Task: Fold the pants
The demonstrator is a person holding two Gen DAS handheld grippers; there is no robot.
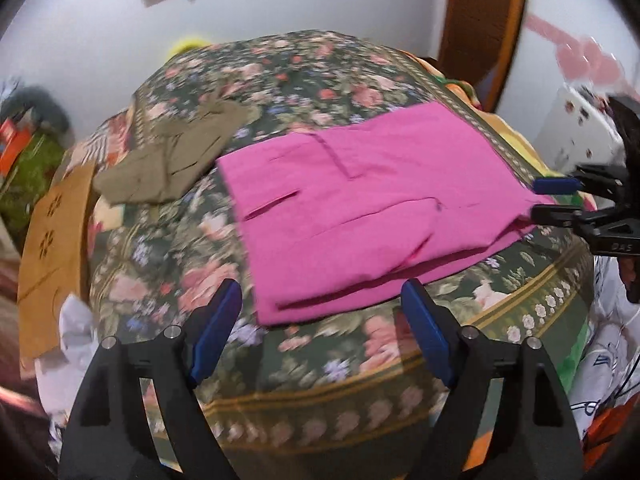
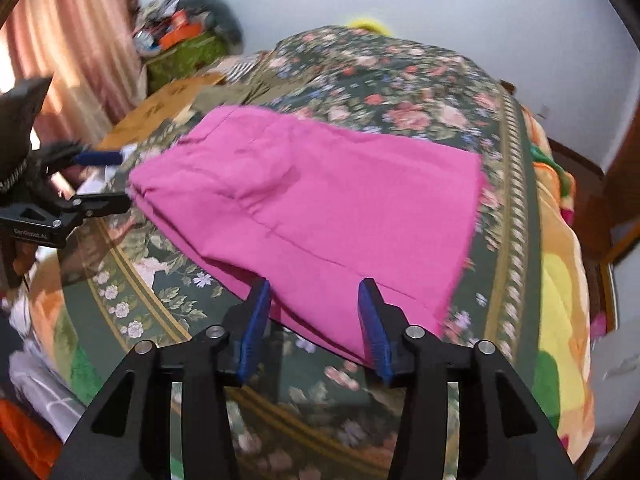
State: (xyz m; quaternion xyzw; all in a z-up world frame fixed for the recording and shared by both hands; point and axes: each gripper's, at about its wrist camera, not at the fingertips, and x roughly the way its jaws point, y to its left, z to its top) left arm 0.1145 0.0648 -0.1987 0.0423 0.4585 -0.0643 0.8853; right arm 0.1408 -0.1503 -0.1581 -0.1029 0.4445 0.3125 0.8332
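Pants (image 1: pixel 360 204) lie on bedspread (image 1: pixel 280 76), another garment (image 1: pixel 176 160) left.

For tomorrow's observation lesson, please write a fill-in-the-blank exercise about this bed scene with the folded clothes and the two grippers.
1. The pants lying folded between the two grippers are ____ in colour.
2. Both the left gripper and the right gripper have their jaws ____.
3. The bedspread under the clothes has a ____ pattern.
4. Beside the pants lies a folded ____-coloured garment.

Missing words: pink; open; floral; olive
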